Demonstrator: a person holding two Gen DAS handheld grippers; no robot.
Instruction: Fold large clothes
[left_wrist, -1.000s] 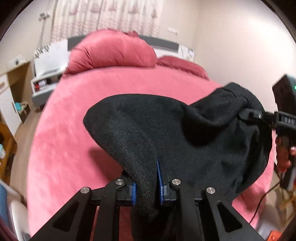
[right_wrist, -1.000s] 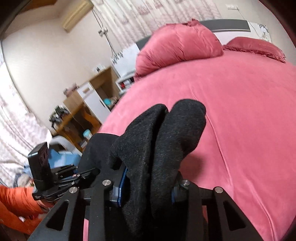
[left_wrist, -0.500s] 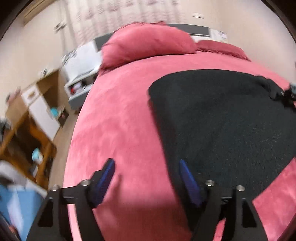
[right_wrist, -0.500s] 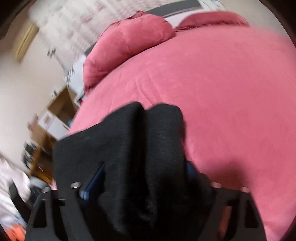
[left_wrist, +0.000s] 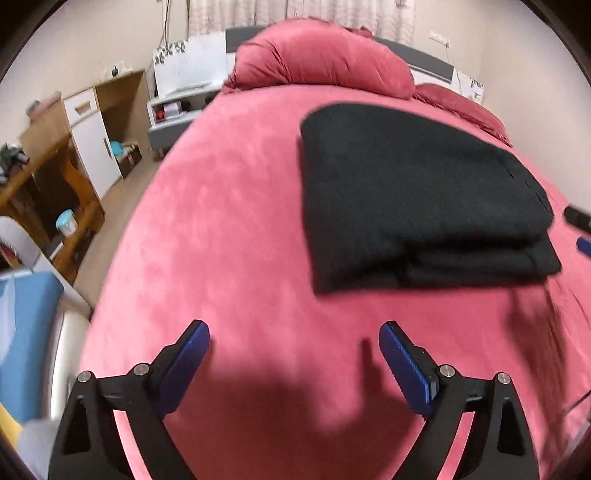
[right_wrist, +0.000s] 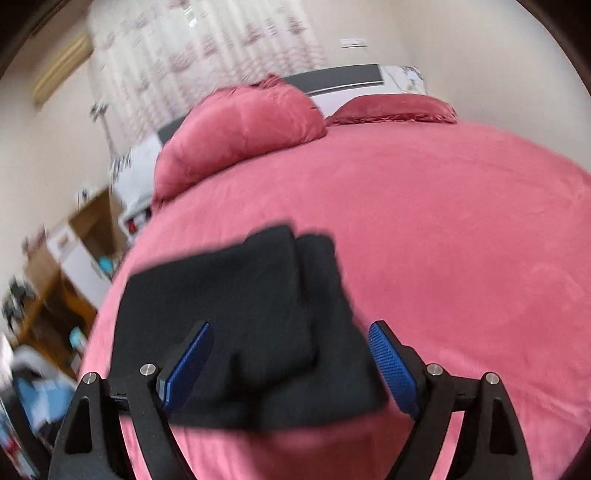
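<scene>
Two grippers, left (left_wrist: 294, 363) just spread wide over bare bedspread (left_wrist: 229, 236), right (right_wrist: 291, 363) gaping astride folded black garment (right_wrist: 236, 295); pillows (left_wrist: 321, 55) beyond.

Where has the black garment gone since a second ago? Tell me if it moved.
Yes. The black garment dropped from both grippers onto the pink bed, now folded flat below the pillow.

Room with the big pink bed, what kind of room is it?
Most likely a bedroom in a home. There is a wide bed with a pink cover, big pink pillows by the headboard, and curtains behind it. A folded black garment lies on the bed.
</scene>
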